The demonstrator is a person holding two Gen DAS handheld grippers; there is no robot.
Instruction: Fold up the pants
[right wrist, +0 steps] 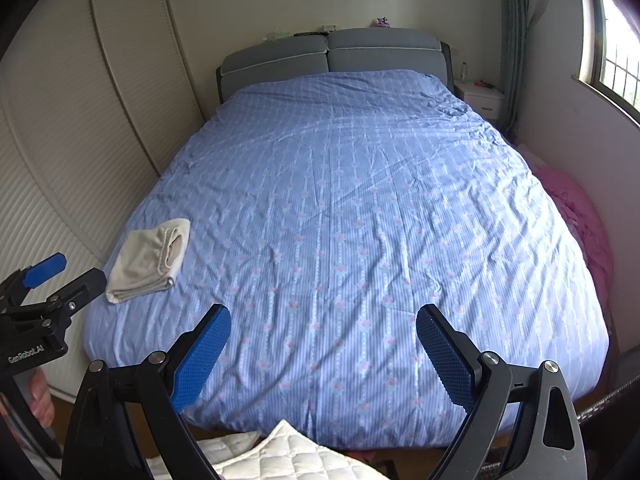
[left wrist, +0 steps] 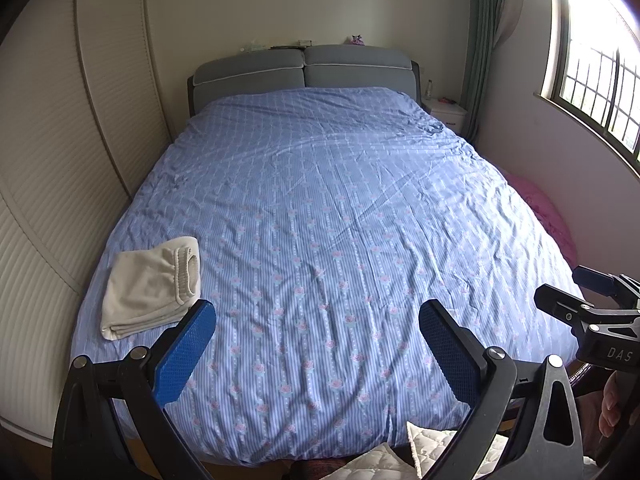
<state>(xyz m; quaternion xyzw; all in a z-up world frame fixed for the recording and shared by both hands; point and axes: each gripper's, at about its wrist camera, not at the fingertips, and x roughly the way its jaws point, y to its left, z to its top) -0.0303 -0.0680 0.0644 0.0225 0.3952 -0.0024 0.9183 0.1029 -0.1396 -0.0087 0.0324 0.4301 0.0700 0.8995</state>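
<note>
Left wrist view: a bed (left wrist: 320, 208) under a blue rose-striped cover filling the room, louvred wardrobe doors (left wrist: 60, 160) at left, barred window (left wrist: 592, 80) at right, grey headboard (left wrist: 304, 68) at the far wall; folded cream pants (left wrist: 152, 288) on the near-left corner, long axis running from near edge toward the headboard, waistband on the side toward the bed's middle; left gripper (left wrist: 318, 354) spread wide, empty. Right wrist view: same bed, pants (right wrist: 150, 258) far left, right gripper (right wrist: 324, 356) agape, holding nothing.

Both wrist cameras look from the foot of the bed (left wrist: 320, 208) toward its headboard (right wrist: 332, 54), side by side, sharing nearly the whole bed.
</note>
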